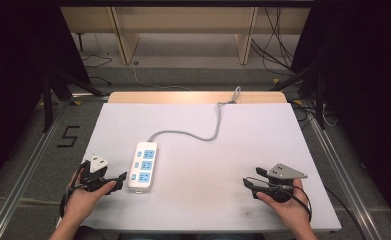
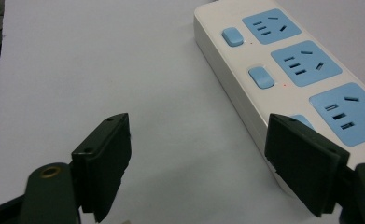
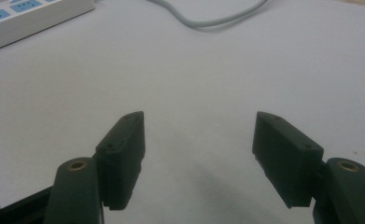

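The left claw rests on the white bench just left of the power strip, jaws spread wide and empty, one jaw close by the strip's near end. The right claw lies well to the strip's right, likewise open, gripping nothing.

Left tongs gaping, right tongs gaping

Obstacle: power strip, at 3 o'clock just beside left gripper.
Obstacle: its cord, running toward 1 o'clock.
Free room: bare table between strip and right gripper.
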The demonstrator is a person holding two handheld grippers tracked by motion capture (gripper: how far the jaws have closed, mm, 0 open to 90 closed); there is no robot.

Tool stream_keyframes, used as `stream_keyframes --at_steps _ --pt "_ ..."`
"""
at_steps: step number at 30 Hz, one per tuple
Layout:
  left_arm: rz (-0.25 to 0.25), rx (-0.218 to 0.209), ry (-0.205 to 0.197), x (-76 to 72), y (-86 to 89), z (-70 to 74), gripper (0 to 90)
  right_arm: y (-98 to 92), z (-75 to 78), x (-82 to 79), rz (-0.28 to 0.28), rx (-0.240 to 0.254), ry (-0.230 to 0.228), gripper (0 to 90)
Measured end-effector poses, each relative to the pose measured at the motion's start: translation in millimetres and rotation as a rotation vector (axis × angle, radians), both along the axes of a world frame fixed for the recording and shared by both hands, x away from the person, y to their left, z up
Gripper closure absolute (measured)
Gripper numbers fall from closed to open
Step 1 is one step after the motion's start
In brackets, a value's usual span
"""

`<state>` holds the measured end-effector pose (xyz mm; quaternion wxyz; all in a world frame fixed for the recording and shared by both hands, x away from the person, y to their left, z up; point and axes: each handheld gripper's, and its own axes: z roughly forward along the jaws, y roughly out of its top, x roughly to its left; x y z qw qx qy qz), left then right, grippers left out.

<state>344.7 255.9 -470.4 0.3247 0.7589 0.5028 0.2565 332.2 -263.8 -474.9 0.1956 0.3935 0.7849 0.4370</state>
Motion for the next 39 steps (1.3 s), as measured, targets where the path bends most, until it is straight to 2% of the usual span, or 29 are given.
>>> stream_keyframes --at_steps 3,6,8,21,23,24,25,26,27,29,30,33,36,39 --pt "0.009 -0.027 0.001 0.4 -0.1 0.3 25.4 0.0 0.0 0.1 -0.001 0.001 -0.001 35.4" --pt "0.013 -0.035 -0.009 -0.3 -1.0 1.0 27.8 0.0 0.2 0.1 -0.003 0.001 0.0 35.5" --pt "0.017 -0.034 -0.01 -0.9 -1.2 1.7 31.2 0.5 0.3 -0.1 -0.001 0.001 -0.002 35.5" --pt "0.019 -0.028 -0.006 -0.8 -1.7 1.2 32.1 0.8 0.2 0.0 -0.001 0.0 -0.002 35.6" --pt "0.023 -0.029 -0.002 -0.9 -1.9 1.6 34.6 0.9 0.0 0.1 -0.001 0.0 0.0 35.6" --pt "0.025 -0.029 0.001 -1.0 -1.9 2.2 40.9 1.1 -0.2 0.2 0.0 0.001 -0.001 35.6" --pt "0.027 -0.031 0.006 -1.2 -1.9 3.1 40.9 1.1 -0.2 0.2 0.0 0.001 -0.001 35.6" --pt "0.032 -0.035 0.006 -1.3 -2.2 4.0 46.1 1.1 0.0 0.1 0.001 -0.002 0.0 35.6" --pt "0.037 -0.033 0.007 -1.5 -2.4 5.3 56.0 1.5 0.0 0.1 0.001 0.0 0.001 35.6" --pt "0.036 -0.03 0.009 -1.8 -2.6 8.5 67.0 1.3 0.0 0.3 -0.002 -0.001 0.001 35.6" --pt "0.031 -0.035 0.019 -2.0 -2.8 9.7 67.0 1.3 0.0 0.3 -0.002 -0.001 0.001 35.6" --pt "0.026 -0.049 0.032 -2.3 -2.7 11.2 80.9 1.1 0.1 0.3 -0.002 0.001 -0.002 35.6" --pt "0.025 -0.054 0.038 -1.7 -2.7 14.6 88.6 1.2 -0.3 0.5 0.0 0.002 0.0 35.6" --pt "0.02 -0.057 0.038 1.0 -4.4 17.5 89.4 2.0 -0.7 0.9 0.003 -0.004 0.003 35.6"
